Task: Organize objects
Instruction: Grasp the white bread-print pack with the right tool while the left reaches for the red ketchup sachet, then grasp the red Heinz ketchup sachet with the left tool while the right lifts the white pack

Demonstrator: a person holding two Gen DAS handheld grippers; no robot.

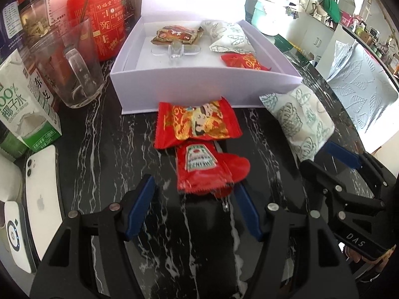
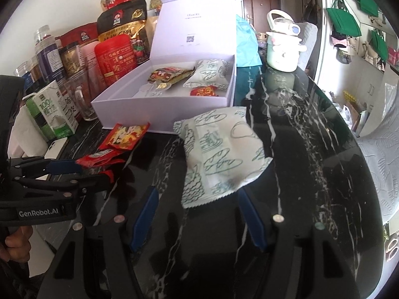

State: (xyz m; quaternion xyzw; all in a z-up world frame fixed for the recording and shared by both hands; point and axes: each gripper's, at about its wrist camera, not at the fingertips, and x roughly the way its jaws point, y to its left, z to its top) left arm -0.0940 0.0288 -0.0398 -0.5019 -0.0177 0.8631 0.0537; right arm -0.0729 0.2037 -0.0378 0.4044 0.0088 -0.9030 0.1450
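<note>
An open white box [image 1: 174, 92] [image 2: 159, 109] stands on the black marble table and holds several snack packets. In front of it lie a red ketchup sachet [image 1: 207, 167] [image 2: 99, 158], a red and gold snack packet [image 1: 197, 124] [image 2: 124, 135] and a white and green bread packet [image 1: 301, 122] [image 2: 219, 152]. My left gripper [image 1: 194, 186] [image 2: 97, 172] is open, its fingers either side of the near end of the ketchup sachet. My right gripper [image 2: 198, 194] [image 1: 321, 152] is open around the near edge of the bread packet.
A glass mug [image 1: 72, 67], a coconut water carton [image 1: 25, 114], a white phone [image 1: 42, 189] and jars and tins stand at the left. A pale green kettle [image 2: 284, 49] stands behind the box. A chair with a leaf-patterned cushion [image 1: 361, 94] is at the right table edge.
</note>
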